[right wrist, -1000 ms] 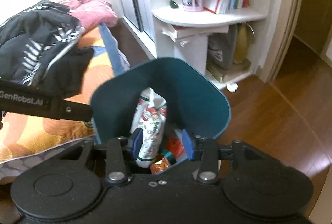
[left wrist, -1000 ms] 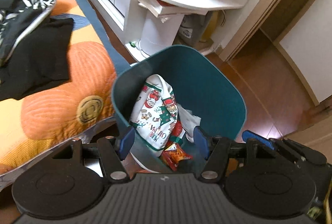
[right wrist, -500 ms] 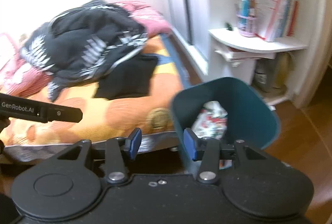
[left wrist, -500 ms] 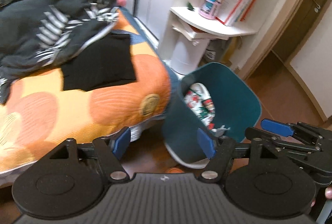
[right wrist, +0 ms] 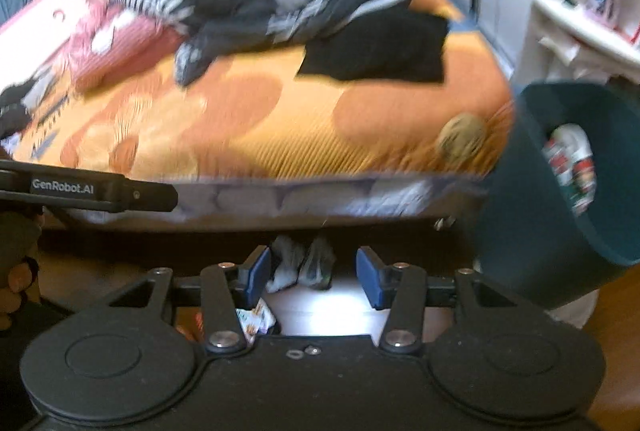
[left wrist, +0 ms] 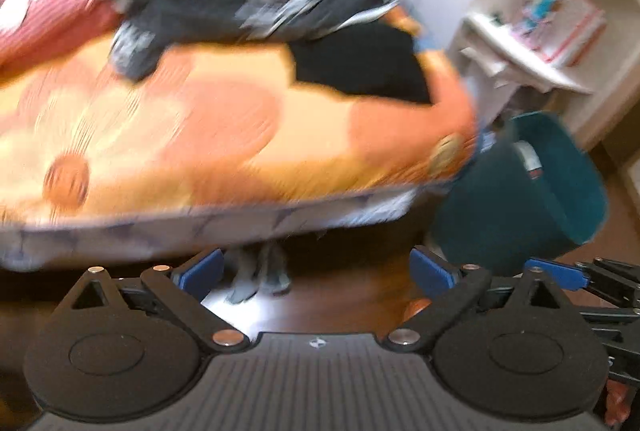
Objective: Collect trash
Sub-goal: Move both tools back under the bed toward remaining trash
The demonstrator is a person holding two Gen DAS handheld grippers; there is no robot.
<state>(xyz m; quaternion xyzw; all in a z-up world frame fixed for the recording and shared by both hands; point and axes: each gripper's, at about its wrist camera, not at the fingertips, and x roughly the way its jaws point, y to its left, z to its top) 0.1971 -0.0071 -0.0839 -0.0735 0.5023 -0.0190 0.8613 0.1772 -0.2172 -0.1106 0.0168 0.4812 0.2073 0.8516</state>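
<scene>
beside the orange patterned bed [right wrist: 280,119] my teal plastic bin [right wrist: 532,231] already holds a printed wrapper [right wrist: 572,167], while my left gripper [left wrist: 316,271] and right gripper [right wrist: 312,273], both open and empty, face crumpled grey-white litter [right wrist: 302,263] left on the floor under the bed edge

Both views have swung left and down, away from the bin [right wrist: 560,191], which a second ago filled the centre and now sits at the right edge. The bed [right wrist: 280,119] fills the frames. Crumpled trash [right wrist: 300,263] under it has come between the right gripper [right wrist: 312,275] tips. The left gripper [left wrist: 316,271] has spread wider.
</scene>
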